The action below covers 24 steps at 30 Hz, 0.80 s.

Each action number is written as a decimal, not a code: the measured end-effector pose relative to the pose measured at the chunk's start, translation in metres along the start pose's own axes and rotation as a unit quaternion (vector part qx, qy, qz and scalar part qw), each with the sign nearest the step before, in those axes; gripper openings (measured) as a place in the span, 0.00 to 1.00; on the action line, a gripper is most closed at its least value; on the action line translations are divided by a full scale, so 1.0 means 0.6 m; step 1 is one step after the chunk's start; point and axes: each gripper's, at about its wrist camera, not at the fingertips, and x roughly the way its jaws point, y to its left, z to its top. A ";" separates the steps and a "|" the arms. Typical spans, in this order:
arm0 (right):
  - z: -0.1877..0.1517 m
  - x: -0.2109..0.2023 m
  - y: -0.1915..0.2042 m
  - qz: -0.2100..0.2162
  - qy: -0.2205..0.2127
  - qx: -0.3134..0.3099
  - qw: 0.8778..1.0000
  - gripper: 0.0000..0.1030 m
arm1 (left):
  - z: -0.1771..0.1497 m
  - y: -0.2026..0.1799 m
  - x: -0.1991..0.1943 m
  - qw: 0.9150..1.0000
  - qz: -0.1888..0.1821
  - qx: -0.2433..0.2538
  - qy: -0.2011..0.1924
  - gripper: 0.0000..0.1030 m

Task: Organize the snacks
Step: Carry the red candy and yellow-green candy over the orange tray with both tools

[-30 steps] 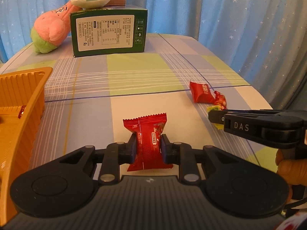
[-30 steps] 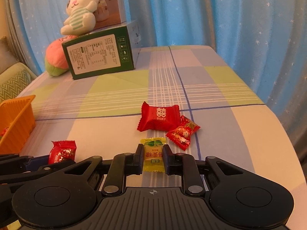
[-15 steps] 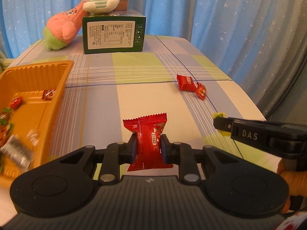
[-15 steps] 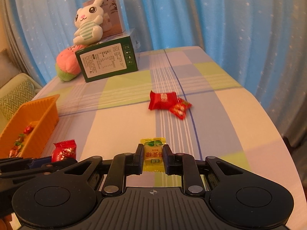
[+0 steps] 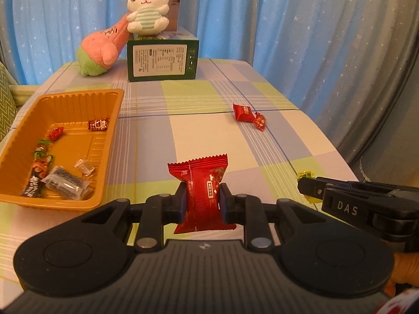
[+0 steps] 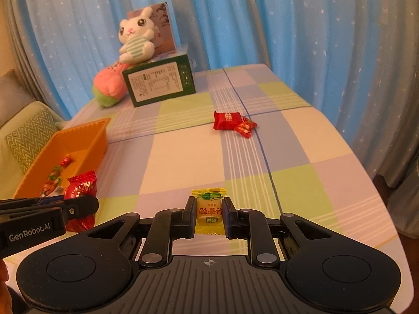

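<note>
- The left gripper [image 5: 201, 201] is clamped on a red snack packet [image 5: 203, 193]: its 2 pads press the packet's sides about mid-height, with the crimped top edge sticking out ahead of the fingertips and the bottom edge hanging below them.
- The right gripper [image 6: 209, 213] pinches a small yellow candy [image 6: 209, 210] between its pads; the candy's green-printed top pokes out beyond the fingertips and its lower seam shows under them.
- Both held snacks hang clear above the checked tablecloth [image 6: 183, 151].
- Ahead and to the left of the left fingers lies the orange tray [image 5: 78, 99], holding several wrapped sweets and a clear-wrapped dark bar on its floor.
- Further ahead and to the right of the left fingers, 2 red candies [image 5: 248, 116] lie touching each other on the cloth; in the right wrist view the same pair sits straight ahead of the fingertips, well apart from them.
- To the right of the left fingers, the right gripper's tip shows with the yellow wrapper at its end.
- At the far table end stand a green box [image 5: 162, 61], a white plush rabbit [image 5: 148, 13] on top of it, and a pink plush toy [image 5: 100, 49] leaning beside it.
</note>
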 end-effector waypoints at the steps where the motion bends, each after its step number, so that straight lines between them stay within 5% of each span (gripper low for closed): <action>1: -0.001 -0.009 0.003 0.001 -0.002 -0.001 1.000 0.20 | -0.001 0.000 -0.007 1.000 -0.001 0.000 -0.002 0.21; 24: 0.010 -0.064 0.151 0.061 -0.033 -0.063 0.996 0.20 | -0.006 0.098 -0.132 0.998 0.043 -0.026 -0.035 0.21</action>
